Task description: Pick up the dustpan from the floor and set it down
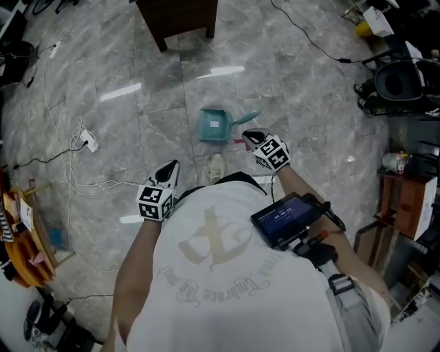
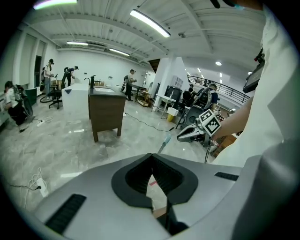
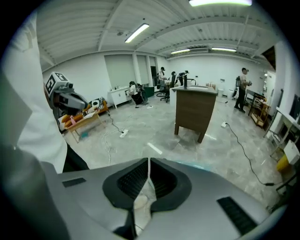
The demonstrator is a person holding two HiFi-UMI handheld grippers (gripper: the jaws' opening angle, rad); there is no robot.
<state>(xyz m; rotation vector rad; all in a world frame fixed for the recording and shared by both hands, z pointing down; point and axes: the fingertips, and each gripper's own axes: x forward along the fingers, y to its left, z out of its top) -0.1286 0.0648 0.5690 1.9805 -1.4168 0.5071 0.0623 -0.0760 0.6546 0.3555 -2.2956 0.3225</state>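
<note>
A teal dustpan (image 1: 214, 126) lies on the grey marble floor in front of me, its handle (image 1: 247, 119) pointing right. In the head view my right gripper (image 1: 251, 137) hangs just right of and below that handle, jaws shut and empty, apart from it. My left gripper (image 1: 171, 167) is lower left, further from the pan, with its jaws also shut on nothing. The left gripper view shows the pan's handle (image 2: 165, 142) sticking up behind the closed jaws, and the right gripper (image 2: 191, 134) beyond. A teal sliver of the dustpan (image 3: 193, 164) peeks over the right gripper's body.
A dark wooden cabinet (image 1: 177, 17) stands beyond the dustpan. White cables and a power strip (image 1: 88, 143) trail over the floor at left. My shoe (image 1: 217, 167) is just behind the pan. A wooden rack (image 1: 27, 234) is at far left, black gear (image 1: 399, 82) at right.
</note>
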